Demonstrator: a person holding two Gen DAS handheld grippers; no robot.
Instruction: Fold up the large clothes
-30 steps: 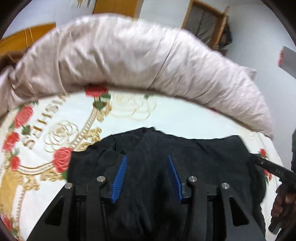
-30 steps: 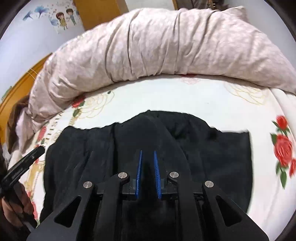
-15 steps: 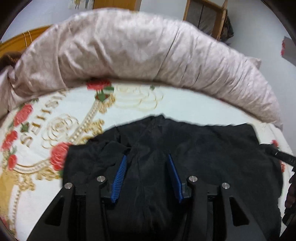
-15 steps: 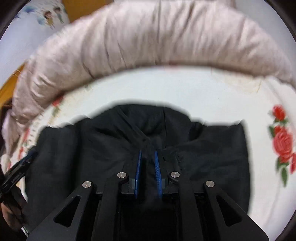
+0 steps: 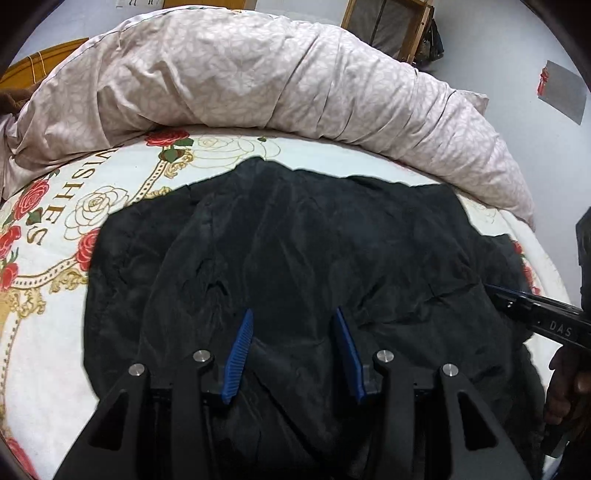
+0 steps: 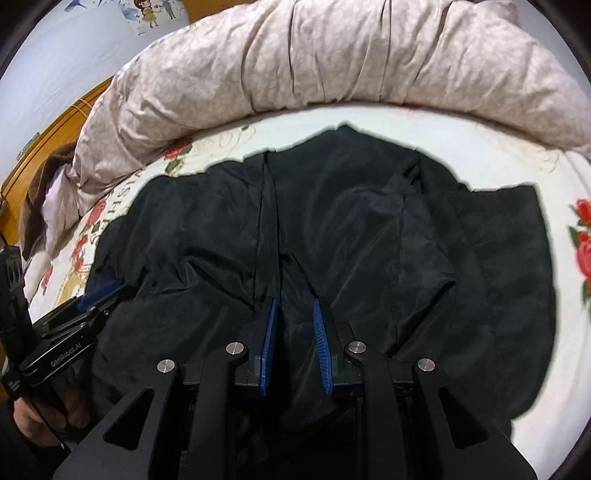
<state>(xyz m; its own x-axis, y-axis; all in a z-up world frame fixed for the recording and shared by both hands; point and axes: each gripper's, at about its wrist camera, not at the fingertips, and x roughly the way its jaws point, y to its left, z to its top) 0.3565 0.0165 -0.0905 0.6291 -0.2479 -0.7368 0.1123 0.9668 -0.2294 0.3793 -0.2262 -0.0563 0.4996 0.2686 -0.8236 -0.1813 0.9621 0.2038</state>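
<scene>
Right wrist view: lying spread on the rose-printed white bedsheet (image 6: pixel 517 162), large black glossy-fabric garment (image 6: pixel 369 229), presumably flattened for folding; right gripper (image 6: pixel 293 321) opening narrowly, fabric beneath, apparently releasing; left gripper (image 5: pixel 291 343) hovering half-wide, gripping nothing.

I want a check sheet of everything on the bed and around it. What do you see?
Surface: bed sheet with red roses and gold chains, partly covered.
Job's things: black jacket lying spread and rumpled on the sheet, not yet folded neatly.
Clutter: rolled pink quilt along the far side; brown cloth at the bed's edge.
Grippers: left claw open, blue pads apart over the jacket; right claw opening, pads not pressing the cloth.
Cables: thin dark cord by the left claw's handle.
Surroundings: wooden headboard, cartoon wall sticker, wooden frame against the wall.
</scene>
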